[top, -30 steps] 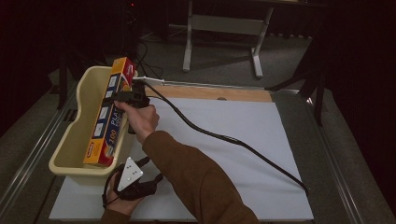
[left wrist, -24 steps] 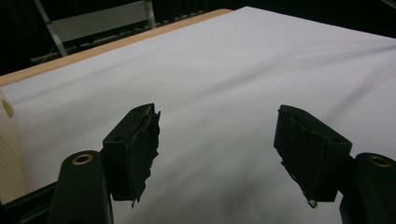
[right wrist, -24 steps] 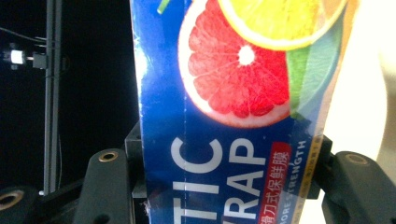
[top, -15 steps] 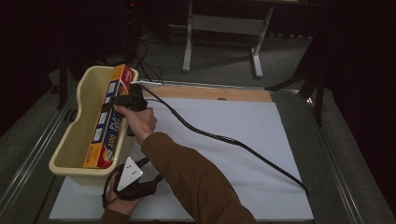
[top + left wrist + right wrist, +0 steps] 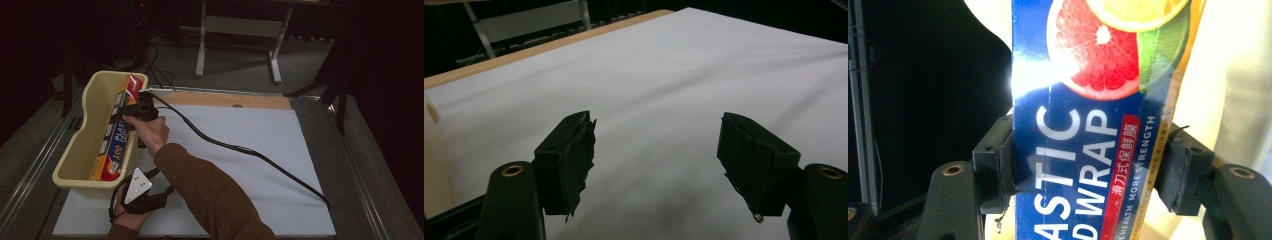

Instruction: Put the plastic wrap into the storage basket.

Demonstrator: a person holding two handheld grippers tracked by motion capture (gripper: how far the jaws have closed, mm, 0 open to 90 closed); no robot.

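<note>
Right gripper view | plastic wrap box [image 5: 1083, 130] between right claw [image 5: 1088, 165] pads | jaws just opening, left pad touching

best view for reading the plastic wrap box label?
Right gripper view: the plastic wrap box sits close up between the right tool, print legible. High view shows it small, lying in the yellow bin. Left gripper view faces the white table sheet.

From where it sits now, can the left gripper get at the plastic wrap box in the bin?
Probably not without shifting. The left gripper rests low on the white sheet, jaws open and aimed away across the table. The bin's wall stands between it and the plastic wrap box, and the right gripper already straddles that box.
</note>
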